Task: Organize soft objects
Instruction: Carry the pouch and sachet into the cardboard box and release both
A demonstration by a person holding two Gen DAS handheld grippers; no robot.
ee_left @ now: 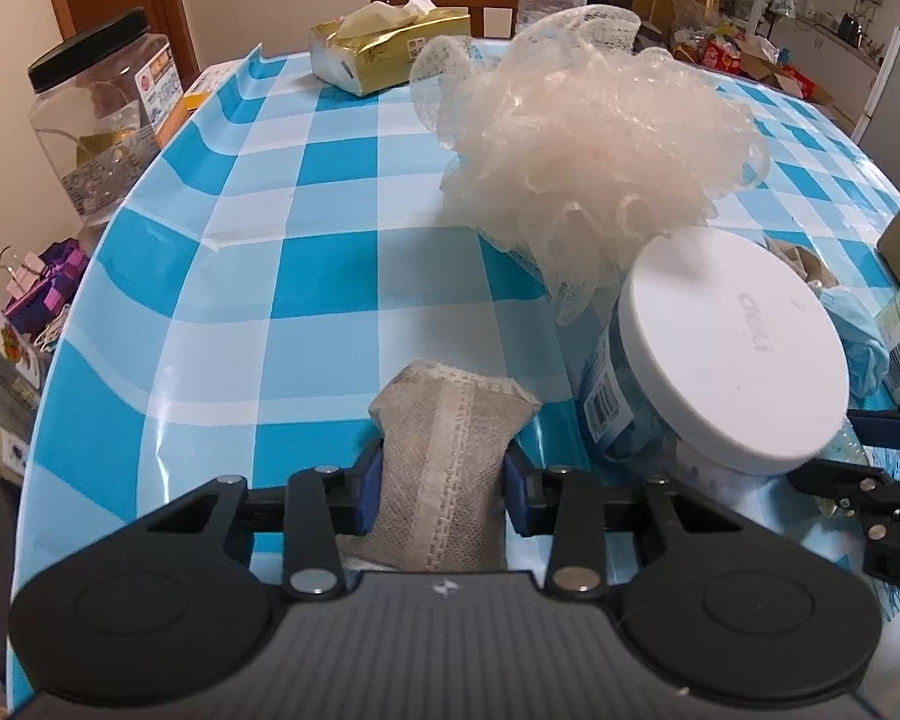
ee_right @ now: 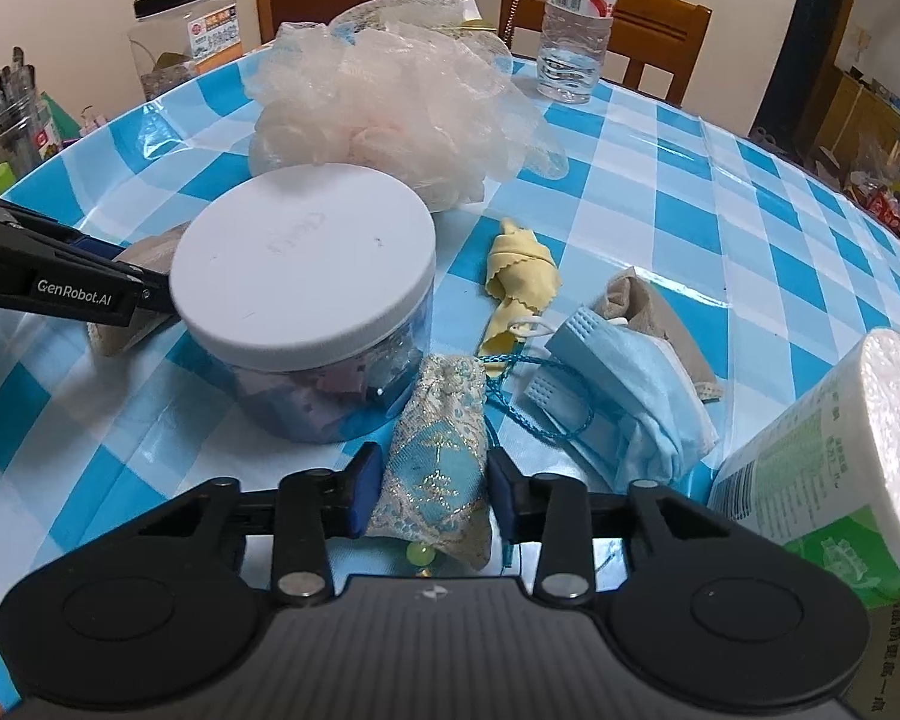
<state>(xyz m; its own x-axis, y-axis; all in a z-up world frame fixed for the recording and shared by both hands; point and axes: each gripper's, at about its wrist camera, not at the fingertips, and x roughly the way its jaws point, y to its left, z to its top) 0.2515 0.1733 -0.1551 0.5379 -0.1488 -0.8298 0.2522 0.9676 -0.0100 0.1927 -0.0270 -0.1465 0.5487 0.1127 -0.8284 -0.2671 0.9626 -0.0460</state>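
Checked tablecloth [ee_left: 306, 276]; jar [ee_right: 306, 300] half-hides left gripper's [ee_left: 443, 480] sachet [ee_left: 444, 480].

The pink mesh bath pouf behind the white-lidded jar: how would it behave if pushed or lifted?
The pink mesh pouf looks airy, so probably very light. Its loose ruffles would likely squash rather than resist. Resting against the white-lidded jar, it would probably slide, not roll.

Left gripper [ee_left: 443, 483]: fingers clamped on grey mesh pouch [ee_left: 444, 474]
Loofah [ee_left: 582, 144]: peach, behind jar w/ white lid [ee_left: 729, 360]; touching
Tissue pack [ee_left: 384, 48]: far edge of checked tablecloth [ee_left: 282, 276]
Right gripper [ee_left: 888, 426]: partly seen at rt edge
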